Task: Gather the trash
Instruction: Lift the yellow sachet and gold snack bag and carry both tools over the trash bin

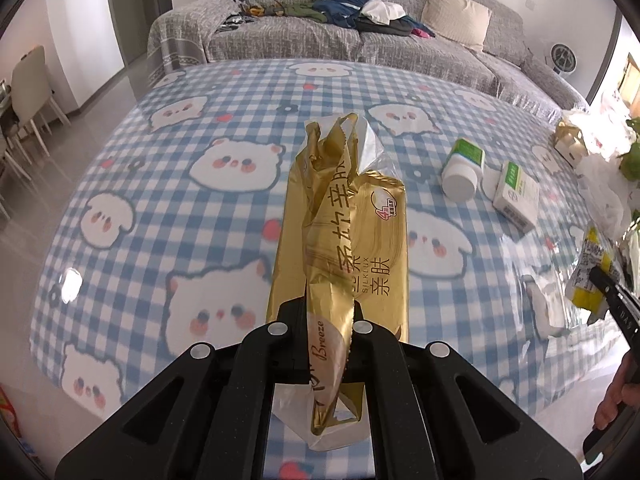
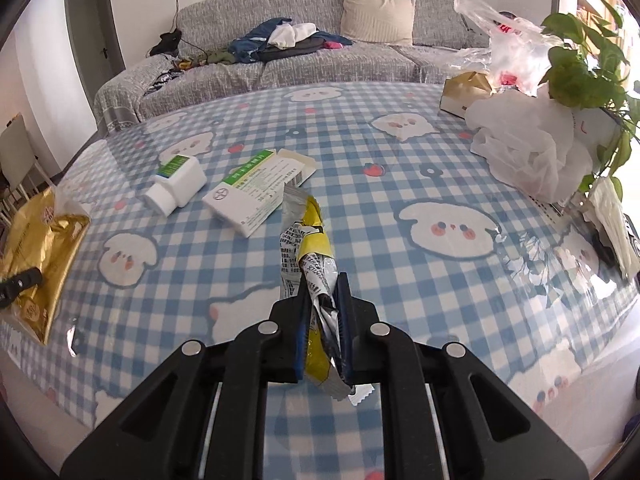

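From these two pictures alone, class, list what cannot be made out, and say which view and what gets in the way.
- Left wrist view: the lower end of the gold wrapper is hidden behind the left gripper.
- Right wrist view: the small print on the yellow wrapper is crumpled, and part of it is pinched inside the right gripper.
- Both views: the text on the white bottle and the white box is too small.
- No bin shows in either view.

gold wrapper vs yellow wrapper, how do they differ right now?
The gold wrapper is held by the left gripper; the yellow wrapper by the right gripper. The gold wrapper is bigger and mostly flat; the yellow wrapper is smaller, twisted and crumpled, with silver print. Both are empty-looking and clamped.
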Available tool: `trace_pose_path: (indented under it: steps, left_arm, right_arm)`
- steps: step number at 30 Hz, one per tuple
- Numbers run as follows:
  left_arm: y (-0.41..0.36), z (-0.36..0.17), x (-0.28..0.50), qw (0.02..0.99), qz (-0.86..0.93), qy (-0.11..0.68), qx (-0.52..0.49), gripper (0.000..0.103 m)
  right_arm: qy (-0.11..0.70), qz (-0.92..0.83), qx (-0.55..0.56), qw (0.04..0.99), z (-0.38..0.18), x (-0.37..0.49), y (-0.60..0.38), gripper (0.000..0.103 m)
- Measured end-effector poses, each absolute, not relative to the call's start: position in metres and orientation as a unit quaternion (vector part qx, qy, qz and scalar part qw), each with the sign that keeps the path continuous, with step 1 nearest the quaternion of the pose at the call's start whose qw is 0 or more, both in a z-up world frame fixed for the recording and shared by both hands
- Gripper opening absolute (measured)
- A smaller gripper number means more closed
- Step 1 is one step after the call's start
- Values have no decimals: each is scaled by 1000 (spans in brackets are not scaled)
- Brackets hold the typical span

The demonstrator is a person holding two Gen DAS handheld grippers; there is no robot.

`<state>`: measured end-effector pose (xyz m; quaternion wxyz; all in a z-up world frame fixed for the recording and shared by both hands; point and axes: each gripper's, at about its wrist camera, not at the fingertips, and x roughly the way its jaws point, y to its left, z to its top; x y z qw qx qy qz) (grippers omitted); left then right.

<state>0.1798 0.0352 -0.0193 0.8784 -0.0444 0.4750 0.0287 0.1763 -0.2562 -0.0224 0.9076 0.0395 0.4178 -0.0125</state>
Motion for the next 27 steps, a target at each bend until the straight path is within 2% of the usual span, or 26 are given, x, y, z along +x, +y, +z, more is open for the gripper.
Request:
trace_pose_path:
  steps: [9,27]
  left_arm:
    - [33,-15,133,880,23,471,-57,2]
    - [35,-31,36,885,10,461,-61,2]
  right_arm:
    - [414,12,76,907,-16,146,-248,11]
    - [399,57,63,913,-9,62,-211,11]
